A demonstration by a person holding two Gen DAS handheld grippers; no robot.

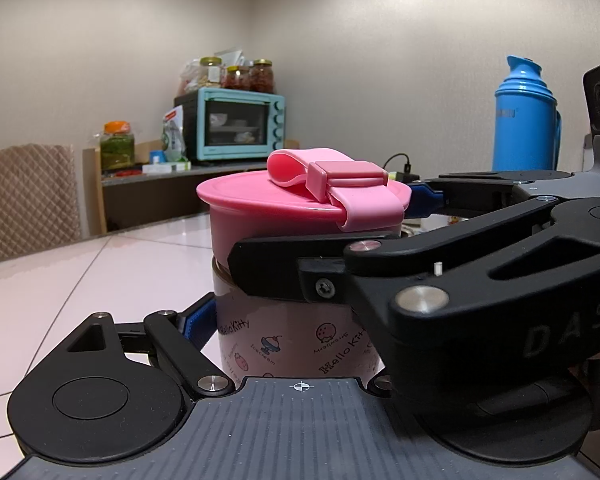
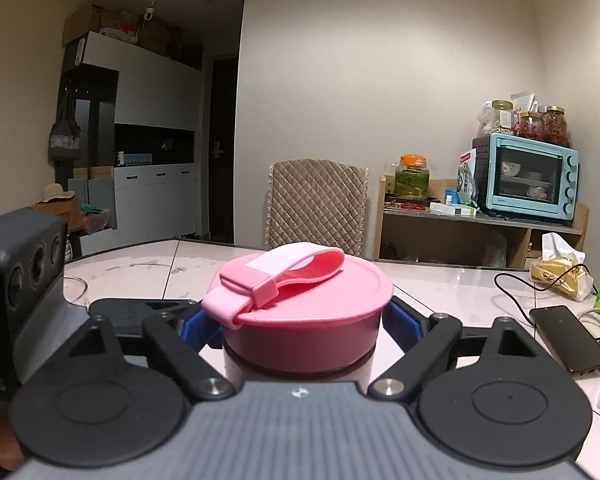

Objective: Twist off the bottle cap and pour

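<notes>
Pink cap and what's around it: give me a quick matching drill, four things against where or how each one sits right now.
Things:
1. pink cap
2. bottle body
3. blue flask
4. phone

Places or states:
A. lying flat on the table, right of the bottle
B. clamped by the left gripper
C. clamped by the right gripper, on the bottle
D. standing upright behind the grippers

Pairs: 1-C, 2-B, 3-D, 4-A
</notes>
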